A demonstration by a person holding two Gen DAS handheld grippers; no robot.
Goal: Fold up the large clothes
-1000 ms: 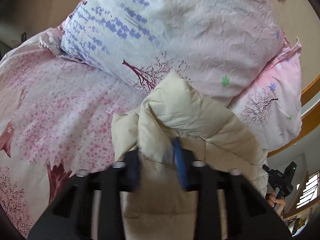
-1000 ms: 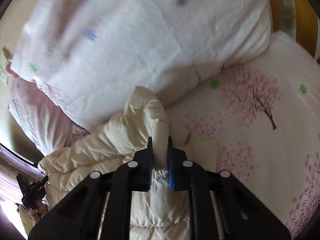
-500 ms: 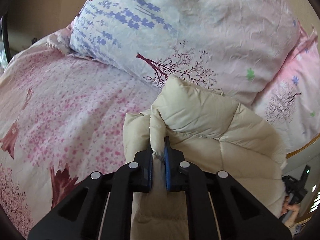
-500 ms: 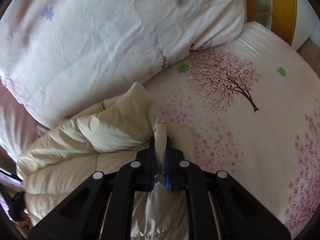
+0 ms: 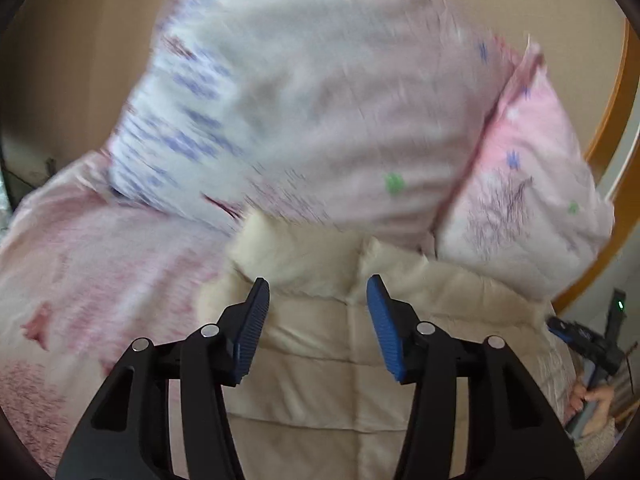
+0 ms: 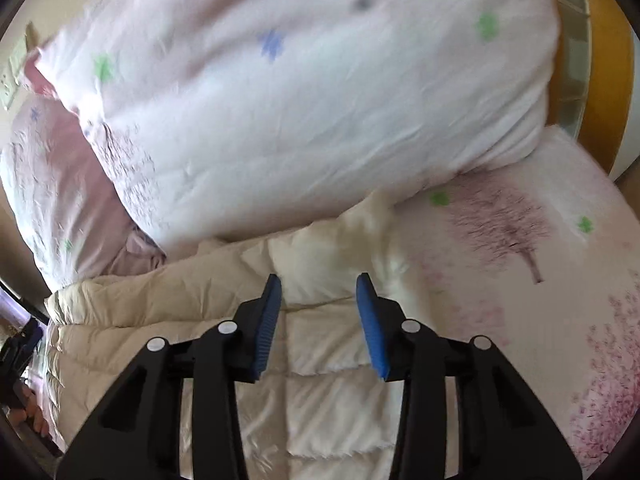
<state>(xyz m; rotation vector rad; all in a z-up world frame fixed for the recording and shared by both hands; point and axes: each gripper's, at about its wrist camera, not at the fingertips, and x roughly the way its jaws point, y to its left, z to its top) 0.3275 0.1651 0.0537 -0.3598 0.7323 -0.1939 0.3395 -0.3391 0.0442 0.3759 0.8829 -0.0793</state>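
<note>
A bed covered in a pink blossom-print sheet fills both wrist views, its wooden frame curving along the far edge. Two big pillows are stacked at the head: a large pale pillow dotted with green and blue flowers, and a pinker pillow printed with a dark tree, partly tucked behind it. A cream quilted puffer jacket lies folded on the sheet, its far edge pushed up against the base of the pillows. Above it, the left tool hangs with its blue-padded jaws spread, having just been opening, and no cloth is between them. The right tool is likewise parted over the jacket's folded end, its jaws just opened and clear of the fabric, beside a pink tree printed on the sheet. At the edge of the left view, a person's hand grips the handle of the other tool. Both views are blurred.
</note>
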